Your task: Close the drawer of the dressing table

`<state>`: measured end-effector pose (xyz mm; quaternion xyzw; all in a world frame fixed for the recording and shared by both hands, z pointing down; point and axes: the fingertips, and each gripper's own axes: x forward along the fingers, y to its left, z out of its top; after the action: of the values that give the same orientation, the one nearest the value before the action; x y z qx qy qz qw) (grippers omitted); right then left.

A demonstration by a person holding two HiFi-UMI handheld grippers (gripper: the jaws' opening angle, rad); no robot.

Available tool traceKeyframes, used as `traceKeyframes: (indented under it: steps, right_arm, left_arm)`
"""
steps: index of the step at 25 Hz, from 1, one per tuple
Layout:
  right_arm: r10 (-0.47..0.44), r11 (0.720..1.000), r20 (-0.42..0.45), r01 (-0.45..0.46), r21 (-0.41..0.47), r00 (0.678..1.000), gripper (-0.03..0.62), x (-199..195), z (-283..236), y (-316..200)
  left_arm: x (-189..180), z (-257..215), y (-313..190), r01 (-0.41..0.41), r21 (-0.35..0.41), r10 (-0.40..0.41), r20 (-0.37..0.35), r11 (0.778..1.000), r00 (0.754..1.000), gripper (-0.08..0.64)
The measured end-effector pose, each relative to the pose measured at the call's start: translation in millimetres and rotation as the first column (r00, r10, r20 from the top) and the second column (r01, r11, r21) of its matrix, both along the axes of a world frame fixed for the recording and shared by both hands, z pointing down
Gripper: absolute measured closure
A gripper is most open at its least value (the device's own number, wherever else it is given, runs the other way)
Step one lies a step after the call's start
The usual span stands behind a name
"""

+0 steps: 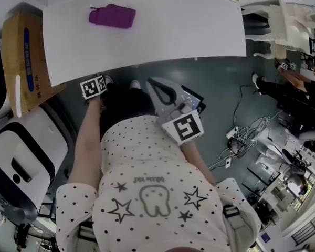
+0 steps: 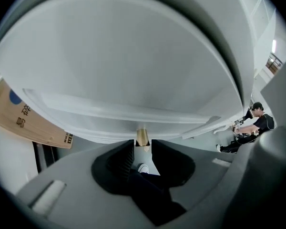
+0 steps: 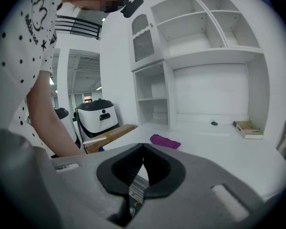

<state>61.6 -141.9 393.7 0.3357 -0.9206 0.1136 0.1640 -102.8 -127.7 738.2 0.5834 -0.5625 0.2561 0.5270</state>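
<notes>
With the left tool [image 2: 143, 146] spread, the knob [image 2: 142, 136] loose between its tips at mid-frame, and the right tool [image 3: 143, 149] pinched closed on nothing, we push straight on the drawer [image 2: 148, 118] front, under the worktop [image 1: 173, 30] edge, until it seats flush, not skewed.

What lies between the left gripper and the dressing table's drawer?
Only the small gold knob on the drawer, level with the parted tips of the left gripper; the left gripper view shows it.
</notes>
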Motion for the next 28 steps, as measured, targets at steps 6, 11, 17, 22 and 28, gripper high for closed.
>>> traceKeyframes:
  steps: [6,11,17,22,28]
  right_arm:
    - [-0.005,1.0,0.025,0.005,0.003,1.0,0.595,7.2,-3.3,9.8]
    - [0.003,1.0,0.064,-0.004,0.014,0.998,0.595,12.3,-10.1,10.8]
    - [-0.014,0.999,0.08,0.011,0.046,0.997,0.595,17.0,-9.9,18.7]
    - [-0.036,0.998,0.077,0.033,0.048,0.996,0.595,17.3,-10.9,27.0]
    - [-0.052,0.997,0.08,0.046,0.067,0.995,0.595,28.4,-12.0,35.0]
  left_arm:
    - [-1.3,-15.2,9.2,0.019,0.06,-0.019,0.013,0.998,1.0,0.461]
    - [-3.7,-31.5,9.7,0.012,0.093,-0.014,0.025,0.996,1.0,0.543]
    - [-0.2,-51.5,3.8,-0.02,0.154,0.01,0.065,0.988,0.998,0.563]
    - [11.4,-74.8,0.5,-0.03,0.201,0.017,0.067,0.979,0.998,0.565]
    - [27.4,-117.6,-6.2,-0.011,0.3,-0.001,0.04,0.954,0.999,0.565]
